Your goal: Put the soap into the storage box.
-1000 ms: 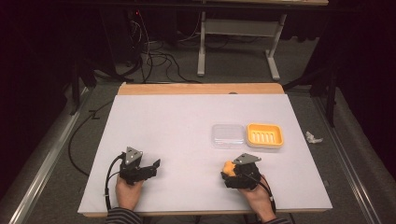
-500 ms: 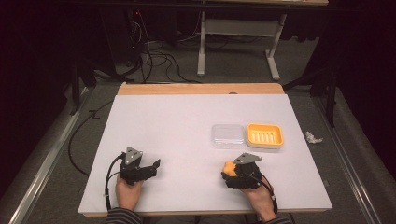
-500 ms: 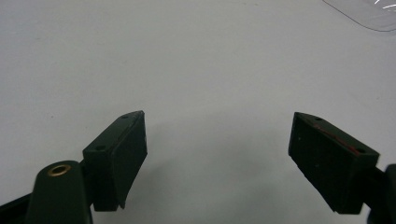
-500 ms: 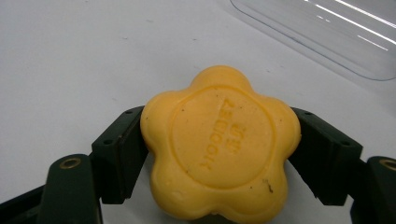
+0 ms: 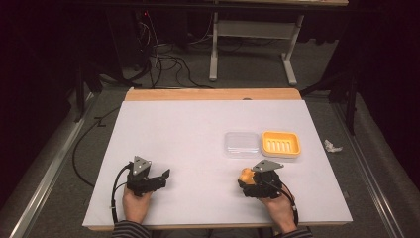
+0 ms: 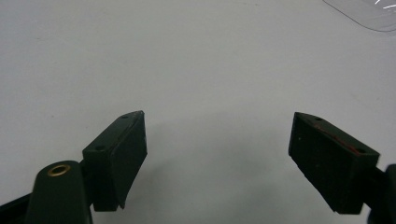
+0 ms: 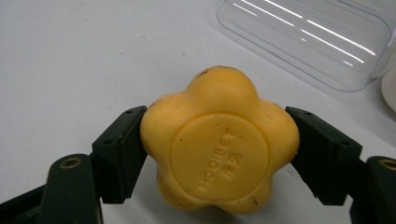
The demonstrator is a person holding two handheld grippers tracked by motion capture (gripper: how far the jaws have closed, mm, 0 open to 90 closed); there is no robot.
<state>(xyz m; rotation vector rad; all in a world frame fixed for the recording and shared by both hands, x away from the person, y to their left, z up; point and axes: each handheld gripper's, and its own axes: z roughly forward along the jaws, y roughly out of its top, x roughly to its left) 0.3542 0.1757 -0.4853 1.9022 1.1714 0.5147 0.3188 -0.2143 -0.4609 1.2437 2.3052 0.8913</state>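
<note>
A yellow flower-shaped bar of soap (image 7: 219, 158) with a stamped round centre sits between the jaws of my right gripper (image 7: 217, 119), and both pads press on its sides just above the white table. From above, the soap (image 5: 245, 175) shows orange at the front of the right gripper (image 5: 246, 179), near the table's front edge. My left gripper (image 5: 166, 174) rests at the front left with its jaws wide apart. In the left gripper view (image 6: 219, 121) only bare table lies between them.
A clear plastic lid (image 5: 241, 144) lies flat just beyond the right gripper, and a yellow ribbed soap dish (image 5: 281, 144) sits right of it. The white table top (image 5: 198, 124) ends in a wooden strip at the back. A crumpled paper scrap (image 5: 333, 146) lies on the floor to the right.
</note>
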